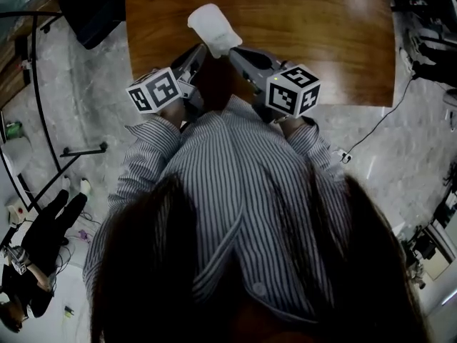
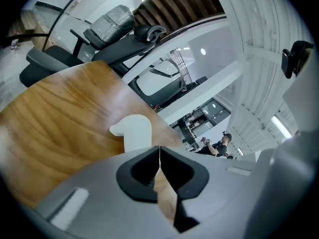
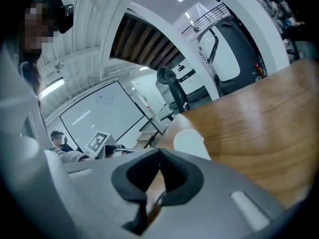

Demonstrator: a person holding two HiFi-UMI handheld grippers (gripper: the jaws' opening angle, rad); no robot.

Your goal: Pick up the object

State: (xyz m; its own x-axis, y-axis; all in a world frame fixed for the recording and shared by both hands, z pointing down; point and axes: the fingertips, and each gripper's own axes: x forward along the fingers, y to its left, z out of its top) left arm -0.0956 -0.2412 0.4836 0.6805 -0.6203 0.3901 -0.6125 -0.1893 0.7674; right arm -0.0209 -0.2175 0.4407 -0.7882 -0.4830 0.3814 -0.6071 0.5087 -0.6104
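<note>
- left claw [image 2: 159,152], right claw [image 3: 159,156]: both pinched shut, empty, beside the white object [image 1: 213,26] on the counter [image 1: 321,41].
- approach step, i reckon; next, one opens to straddle it.

Head view steeply down from above; both gripper views low, close, same table [image 1: 321,34], same white object [image 1: 214,27].

pinstriped button shirt [image 1: 235,191]; grey left claw [image 1: 201,50] and right claw [image 1: 233,51], black-white marker cubes [image 1: 156,90] [image 1: 293,89].
</note>
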